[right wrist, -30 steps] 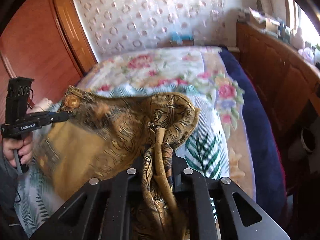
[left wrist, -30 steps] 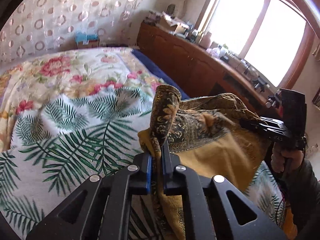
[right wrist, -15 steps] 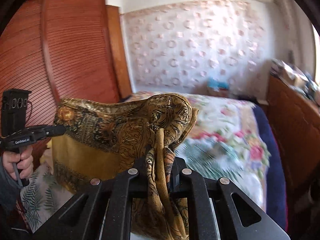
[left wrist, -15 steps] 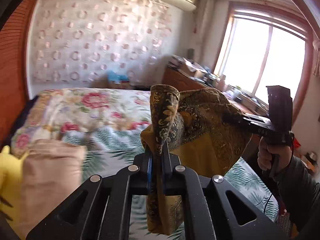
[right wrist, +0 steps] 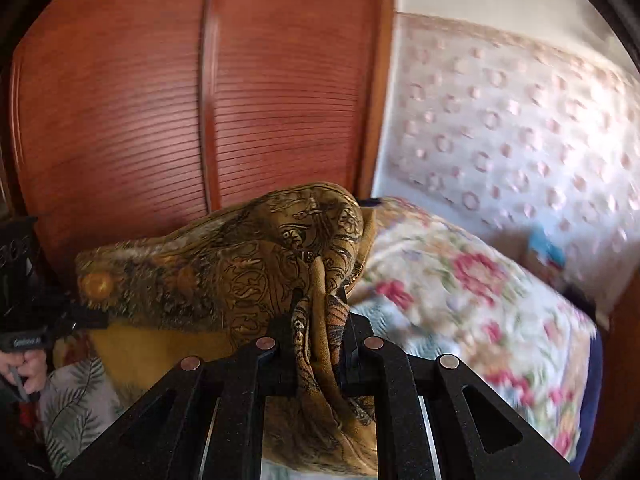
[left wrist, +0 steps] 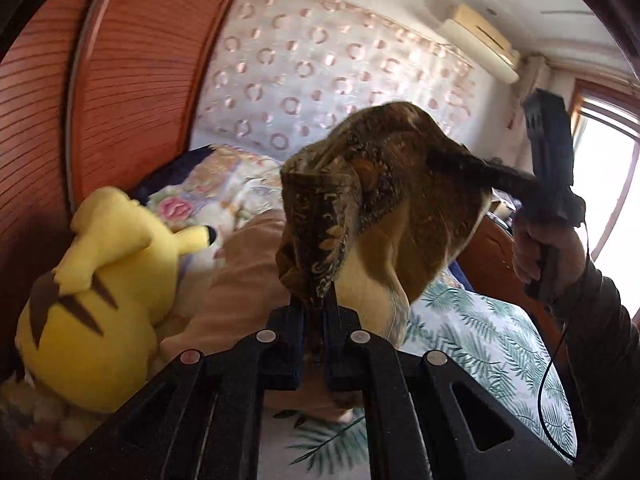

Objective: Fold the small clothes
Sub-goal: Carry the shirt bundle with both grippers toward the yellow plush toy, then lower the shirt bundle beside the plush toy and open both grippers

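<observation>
A golden-brown patterned cloth [left wrist: 384,184] hangs in the air above the bed, stretched between both grippers. In the left wrist view my left gripper [left wrist: 315,305] is shut on one bunched corner of it. My right gripper [left wrist: 437,159], held by a hand [left wrist: 548,248], pinches the far corner. In the right wrist view the cloth [right wrist: 240,264] runs from my right gripper [right wrist: 319,305], shut on a gathered fold, across to my left gripper [right wrist: 102,319] at the left edge. The cloth's lower part sags down behind the fingers.
A yellow plush toy [left wrist: 100,280] and a beige cushion [left wrist: 244,276] lie on the bed at the left. The bed has a palm-leaf sheet [left wrist: 488,344] and a floral cover [right wrist: 460,280]. A slatted wooden wardrobe [right wrist: 160,100] stands close behind. A window [left wrist: 608,184] is at the right.
Both grippers have swung left with the cloth, from facing the window and sideboard towards the wardrobe. The cloth has risen off the bed. The plush toy has come into view.
</observation>
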Tool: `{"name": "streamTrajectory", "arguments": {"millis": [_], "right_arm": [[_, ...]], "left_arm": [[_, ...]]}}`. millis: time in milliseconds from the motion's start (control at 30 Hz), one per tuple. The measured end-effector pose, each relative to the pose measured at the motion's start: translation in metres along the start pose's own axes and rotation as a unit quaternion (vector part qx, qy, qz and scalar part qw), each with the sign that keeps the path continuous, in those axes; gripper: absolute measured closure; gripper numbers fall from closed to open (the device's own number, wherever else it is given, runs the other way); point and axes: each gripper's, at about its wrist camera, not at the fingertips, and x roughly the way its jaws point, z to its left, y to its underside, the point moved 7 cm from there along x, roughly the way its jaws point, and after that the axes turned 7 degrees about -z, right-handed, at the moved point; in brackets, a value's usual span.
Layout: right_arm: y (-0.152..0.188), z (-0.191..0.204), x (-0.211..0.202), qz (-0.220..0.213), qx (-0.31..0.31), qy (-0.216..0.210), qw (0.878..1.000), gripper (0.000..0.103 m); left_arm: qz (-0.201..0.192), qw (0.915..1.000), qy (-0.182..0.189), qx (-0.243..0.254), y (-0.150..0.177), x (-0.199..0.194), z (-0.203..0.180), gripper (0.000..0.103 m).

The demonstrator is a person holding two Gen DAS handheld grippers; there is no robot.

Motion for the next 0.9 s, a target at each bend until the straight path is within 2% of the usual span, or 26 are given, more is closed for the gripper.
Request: {"name": "streamTrajectory", "arguments": {"millis": [100,167,267,300,333,367,433,533,633,700,733,900], "right_arm": [[-0.016,0.011,0.040,0.002,-0.025,-0.012,1.000,0.091],[-0.015,0.004,0.066,0.018,-0.035,-0.011,0.999,0.090],[-0.017,-0.009,0.097,0.049,-0.012,0.007,0.999,0.086],[-0.019,-0.016,0.104,0.052,0.004,0.015,0.999,0.074],[-0.022,-0.023,0.107,0.051,0.017,0.028,0.998,0.060],[-0.025,-0.029,0.108,0.045,0.026,0.047,0.998,0.056],[-0.028,-0.030,0.096,0.020,0.040,0.065,0.997,0.053],[-0.016,-0.030,0.091,0.022,0.037,0.074,0.996,0.048],[0.007,-0.018,0.086,0.038,0.060,0.045,0.996,0.048],[0.025,-0.015,0.085,0.045,0.077,0.035,0.995,0.048],[0.033,-0.015,0.084,0.046,0.085,0.033,0.995,0.048],[0.061,-0.011,0.050,0.045,0.114,0.038,0.992,0.048]], "left_arm": [[0.007,0.9998,-0.010,-0.018,0.010,0.000,0.013,0.095],[0.016,0.9994,-0.014,-0.028,0.013,0.006,0.022,0.095],[0.026,0.9991,-0.024,-0.024,0.017,0.011,0.028,0.095],[0.028,0.9990,-0.028,-0.022,0.018,0.012,0.029,0.095],[0.031,0.9988,-0.031,-0.022,0.020,0.013,0.029,0.095],[0.033,0.9987,-0.032,-0.022,0.022,0.011,0.032,0.095],[0.036,0.9984,-0.037,-0.022,0.025,0.008,0.034,0.095],[0.043,0.9980,-0.045,-0.014,0.027,0.007,0.036,0.095],[0.046,0.9976,-0.051,-0.006,0.027,0.007,0.035,0.095],[0.044,0.9972,-0.060,0.010,0.025,0.004,0.034,0.089],[0.042,0.9969,-0.063,0.019,0.024,0.003,0.034,0.083],[0.035,0.9960,-0.057,0.060,0.019,-0.006,0.022,0.042]]}}
